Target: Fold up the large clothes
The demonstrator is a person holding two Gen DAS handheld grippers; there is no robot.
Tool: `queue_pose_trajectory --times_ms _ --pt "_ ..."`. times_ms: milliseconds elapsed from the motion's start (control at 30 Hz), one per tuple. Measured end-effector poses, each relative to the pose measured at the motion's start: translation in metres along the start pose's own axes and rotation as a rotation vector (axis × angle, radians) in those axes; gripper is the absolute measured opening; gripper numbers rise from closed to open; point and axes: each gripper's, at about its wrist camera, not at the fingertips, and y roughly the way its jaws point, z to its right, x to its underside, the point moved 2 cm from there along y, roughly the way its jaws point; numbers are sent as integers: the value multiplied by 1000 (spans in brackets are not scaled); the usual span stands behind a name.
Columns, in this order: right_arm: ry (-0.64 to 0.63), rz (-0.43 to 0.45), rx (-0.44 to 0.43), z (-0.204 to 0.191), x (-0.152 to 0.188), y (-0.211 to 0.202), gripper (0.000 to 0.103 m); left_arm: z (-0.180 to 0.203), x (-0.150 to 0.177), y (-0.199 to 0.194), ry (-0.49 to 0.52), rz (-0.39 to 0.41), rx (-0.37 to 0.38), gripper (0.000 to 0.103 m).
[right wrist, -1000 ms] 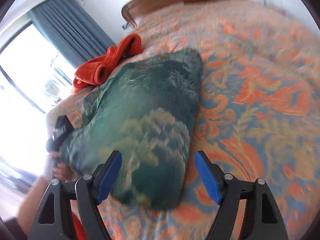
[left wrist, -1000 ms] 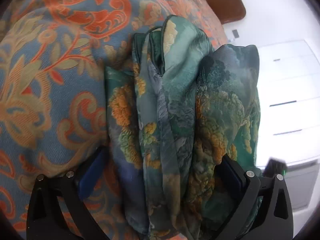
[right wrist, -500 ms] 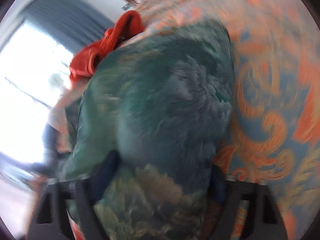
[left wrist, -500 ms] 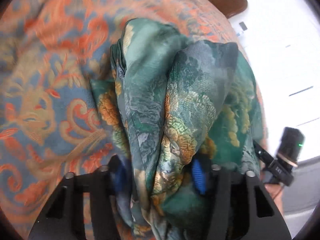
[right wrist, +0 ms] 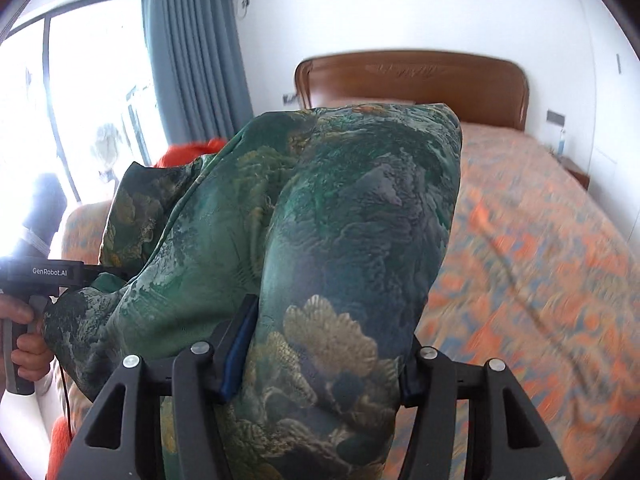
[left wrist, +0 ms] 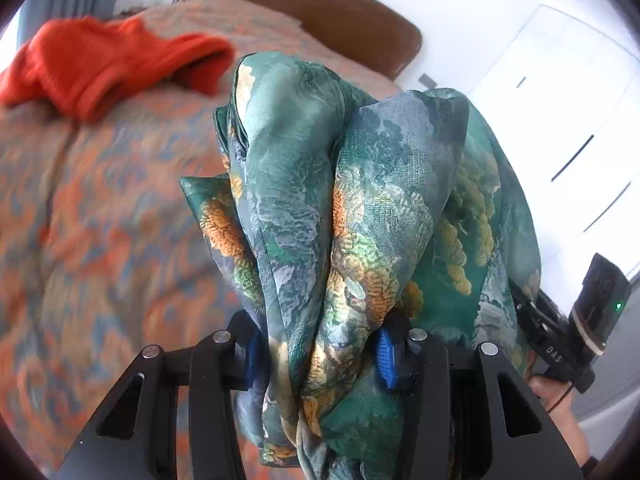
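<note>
Light: bright daylight, window [right wrist: 92,120] left of my right tongs, blown out.
Blur: bedspread [right wrist: 540,260] smeared.
Edges: fisheye-bent, dark.

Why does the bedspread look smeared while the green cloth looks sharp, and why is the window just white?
Left wrist view: the green garment is crisp, the bedspread and orange cloth streaked by motion. Right wrist view: the bedspread is likewise blurred, the window overexposed to white; the fisheye lens curves the headboard.
</note>
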Motion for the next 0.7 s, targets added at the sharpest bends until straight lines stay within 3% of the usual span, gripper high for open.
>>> queue_pose_trajectory --times_ms 100,300,400,500,567,633,700 --pt "20 32 11 25 -31 12 57 19 -45 30 35 17 -7 45" --pt "87 44 7 90 -73 63 57 26 -95 89 69 -3 -29 46" --pt "132 23 -7 123 -73 96 57 16 -88 109 62 -39 -39 47" --pt "157 -31 -8 150 -63 134 57 -14 -74 171 -16 -125 -44 56" --pt "210 -106 -12 169 -50 165 63 -38 -57 204 -85 -183 -83 70" --pt "339 -256 -10 194 -19 207 78 -52 -45 211 -115 -148 -54 80" --pt "441 -243 -35 209 0 216 87 -59 -45 200 -132 -110 -18 85"
